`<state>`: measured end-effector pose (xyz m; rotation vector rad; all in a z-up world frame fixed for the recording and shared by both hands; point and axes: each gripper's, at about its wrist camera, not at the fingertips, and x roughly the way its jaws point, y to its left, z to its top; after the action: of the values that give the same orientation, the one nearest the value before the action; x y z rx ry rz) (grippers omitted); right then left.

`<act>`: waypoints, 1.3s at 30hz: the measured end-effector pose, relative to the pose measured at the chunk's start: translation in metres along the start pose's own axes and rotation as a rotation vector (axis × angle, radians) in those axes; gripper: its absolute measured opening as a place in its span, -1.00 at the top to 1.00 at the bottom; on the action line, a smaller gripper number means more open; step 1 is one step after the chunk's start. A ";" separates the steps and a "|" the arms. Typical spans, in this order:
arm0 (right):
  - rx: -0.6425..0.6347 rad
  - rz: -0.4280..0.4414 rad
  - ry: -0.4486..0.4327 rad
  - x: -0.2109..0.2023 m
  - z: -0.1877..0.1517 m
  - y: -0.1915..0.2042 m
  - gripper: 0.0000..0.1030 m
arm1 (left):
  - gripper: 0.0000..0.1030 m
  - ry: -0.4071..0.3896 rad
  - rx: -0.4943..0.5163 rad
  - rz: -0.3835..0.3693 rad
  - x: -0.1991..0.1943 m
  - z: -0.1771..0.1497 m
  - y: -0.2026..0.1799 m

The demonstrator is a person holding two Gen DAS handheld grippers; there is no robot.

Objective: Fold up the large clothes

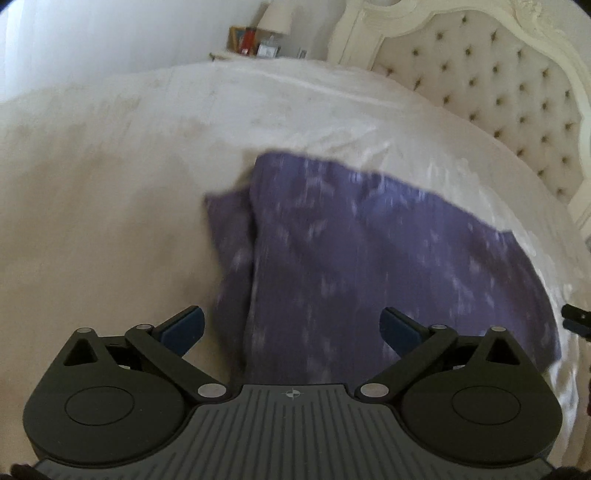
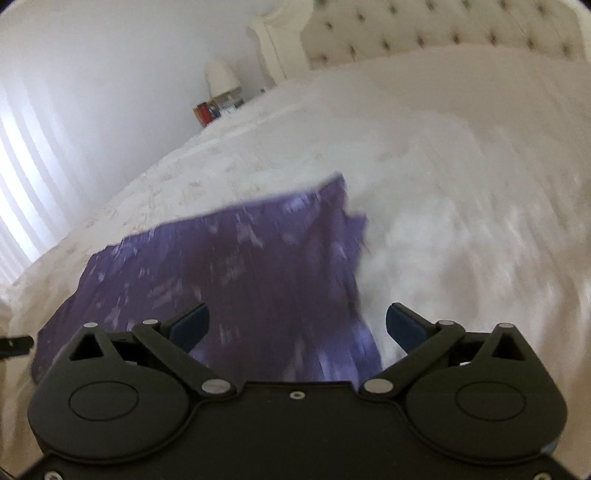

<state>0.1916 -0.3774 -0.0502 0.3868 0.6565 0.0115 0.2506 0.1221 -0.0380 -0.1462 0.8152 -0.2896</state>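
1. Purple garment with pale printed flecks, folded into a flat, roughly rectangular stack, lying on the white bedspread; a second layer shows along its left edge in the left wrist view. The same garment appears in the right wrist view, blurred.
2. Left gripper, black with blue-padded fingers, jaws spread wide apart, nothing between the pads; it hangs above the near left part of the garment without touching it.
3. Right gripper, of the same build, jaws likewise spread wide and empty; it hangs over the garment's near right edge, one finger above cloth, the other above bare bedspread.
4. Cream tufted, buttoned headboard in a carved white frame, at the far end of the bed.
5. Bedside table carrying a pale-shaded lamp and small framed items, against the white wall.
6. White curtains at the left margin of the right wrist view.
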 end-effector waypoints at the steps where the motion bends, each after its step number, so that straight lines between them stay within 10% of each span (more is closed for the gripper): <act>1: 0.020 0.008 0.019 -0.002 -0.005 -0.004 -0.99 | -1.00 0.011 -0.013 -0.004 0.000 -0.007 0.001; 13: 0.175 0.088 0.143 0.019 -0.036 -0.020 -1.00 | -1.00 0.054 -0.097 -0.058 0.026 -0.024 0.003; 27: 0.260 0.188 0.082 0.060 -0.023 -0.030 -0.98 | -0.98 0.074 -0.122 -0.087 0.068 0.001 -0.005; 29: 0.236 0.183 0.091 0.060 -0.022 -0.026 -0.60 | -0.75 0.073 -0.137 -0.095 0.067 0.004 -0.004; 31: 0.211 0.179 0.109 0.058 -0.021 -0.022 -0.23 | 0.02 0.052 -0.144 -0.122 0.062 0.004 -0.003; 33: 0.197 0.187 0.115 0.053 -0.018 -0.015 0.07 | 0.33 0.039 -0.135 -0.112 0.055 0.005 -0.004; 39: 0.162 0.160 0.116 0.029 -0.006 0.005 0.33 | 0.53 0.016 -0.113 -0.169 0.022 0.010 -0.012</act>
<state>0.2116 -0.3672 -0.0701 0.5980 0.7419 0.1347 0.2697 0.1038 -0.0443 -0.3196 0.8364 -0.4042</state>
